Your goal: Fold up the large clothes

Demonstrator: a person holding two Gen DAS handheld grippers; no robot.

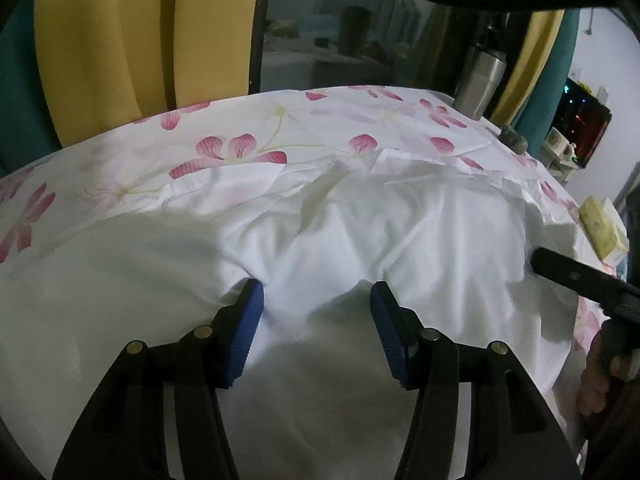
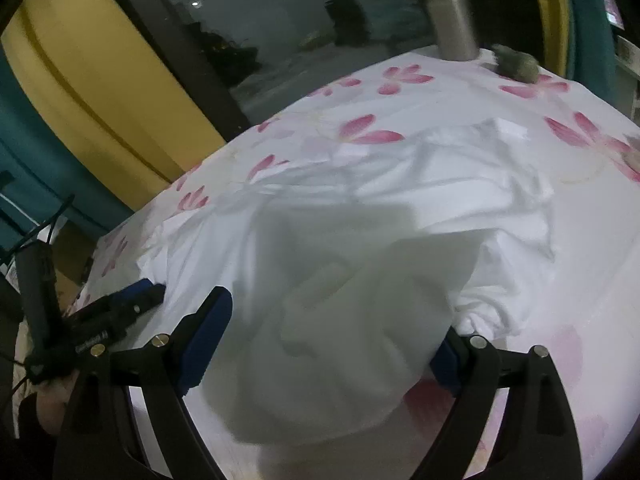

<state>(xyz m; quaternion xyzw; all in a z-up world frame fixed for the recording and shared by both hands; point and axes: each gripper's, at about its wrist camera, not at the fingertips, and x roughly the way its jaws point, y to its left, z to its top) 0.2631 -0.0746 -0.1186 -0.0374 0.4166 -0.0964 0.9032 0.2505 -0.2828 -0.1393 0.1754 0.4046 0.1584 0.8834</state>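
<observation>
white garment [image 1: 400, 232] soft, limp, light | we grip bunched near hem | left gripper [image 1: 316, 300] jaws spread over cloth | right gripper [image 2: 336, 320] jaws wide, fold between

Steel flask [image 1: 480, 80] at far edge.

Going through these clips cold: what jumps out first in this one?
A crumpled white garment fills the middle of both views, spread on a white sheet with pink flowers. Both grippers sit low over it with blue pads apart: the left gripper with flat cloth in its gap, the right gripper with a raised fold between its pads. A steel flask stands at the far edge.
</observation>
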